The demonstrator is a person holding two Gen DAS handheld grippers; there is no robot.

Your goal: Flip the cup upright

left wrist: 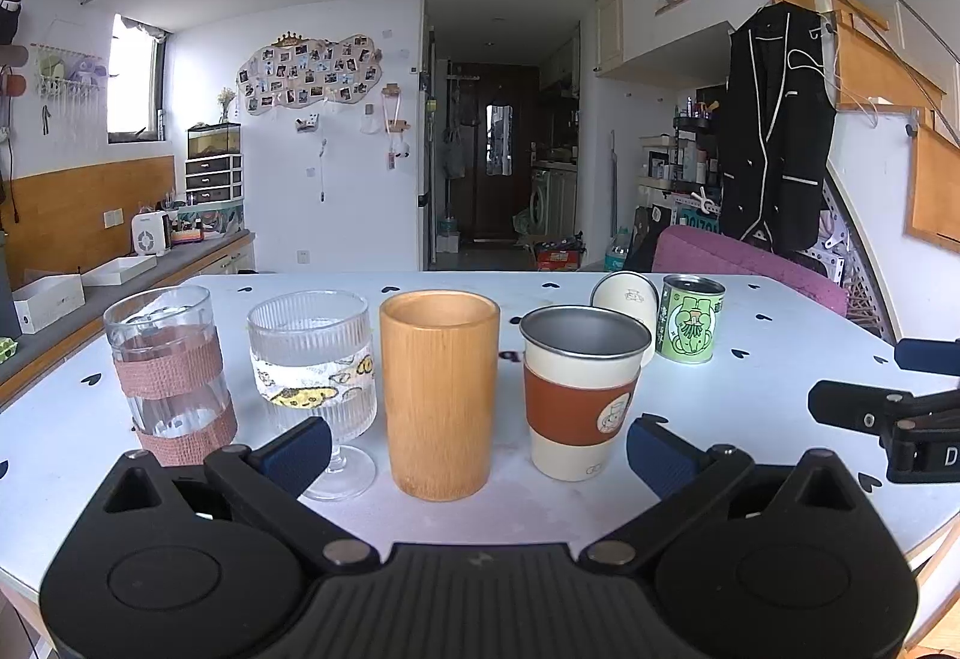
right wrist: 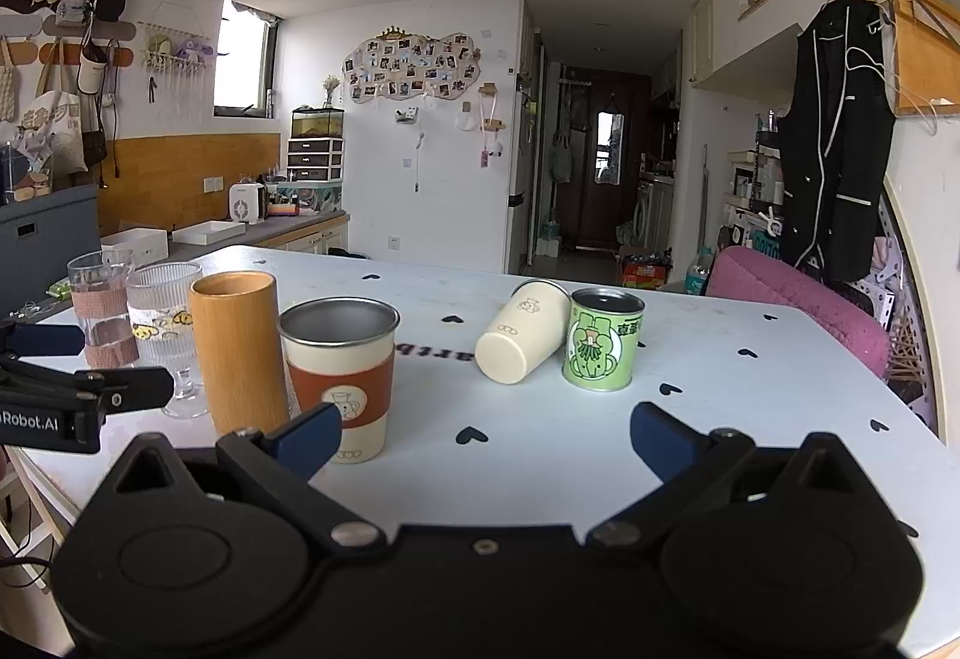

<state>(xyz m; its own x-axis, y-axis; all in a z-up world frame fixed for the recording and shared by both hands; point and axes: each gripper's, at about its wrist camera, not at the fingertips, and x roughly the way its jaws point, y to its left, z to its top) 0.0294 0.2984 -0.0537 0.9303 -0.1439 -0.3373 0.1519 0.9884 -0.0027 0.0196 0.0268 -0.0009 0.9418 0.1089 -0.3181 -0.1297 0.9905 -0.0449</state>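
While both pairs of tongs hover low over the near edge of the white bench (right wrist: 750,407), neither grasps anything. The left tongs (left wrist: 480,449) are spread wide, level and pointing straight at the upright bamboo cup (left wrist: 440,395), with the stemmed ribbed glass (left wrist: 312,377) just beside their left finger and the steel-rimmed cup with a brown sleeve (left wrist: 579,395) near their right finger. The right tongs (right wrist: 486,443) are likewise released, held level beside the left pair. The task's cream cup (right wrist: 522,332) lies tipped on its side farther back on the bench, base toward the camera, touching or just beside the green tin (right wrist: 602,340).
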